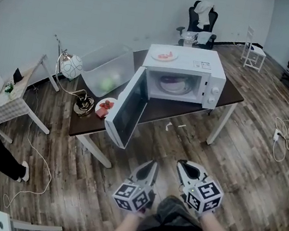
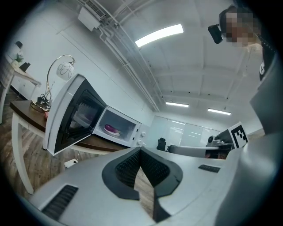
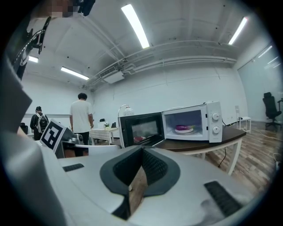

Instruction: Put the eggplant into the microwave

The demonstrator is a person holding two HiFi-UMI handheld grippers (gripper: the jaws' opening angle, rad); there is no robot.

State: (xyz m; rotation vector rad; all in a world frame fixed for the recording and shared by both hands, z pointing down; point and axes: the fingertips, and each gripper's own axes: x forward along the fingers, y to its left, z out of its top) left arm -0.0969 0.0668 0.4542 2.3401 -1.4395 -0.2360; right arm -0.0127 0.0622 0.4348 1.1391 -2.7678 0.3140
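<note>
The eggplant (image 1: pixel 171 82) lies in the open microwave (image 1: pixel 197 66), upper middle. The left gripper (image 1: pixel 152 164) and right gripper (image 1: pixel 182 164), bottom middle, are closed and empty, probably because the job is done.

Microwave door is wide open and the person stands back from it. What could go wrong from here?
The door juts past the table edge toward the person; stepping in could knock it.
The left gripper and right gripper are shut and empty; nudging the door closed with them might slam it and jolt the eggplant inside.
A loose cord on the floor could trip someone.
</note>
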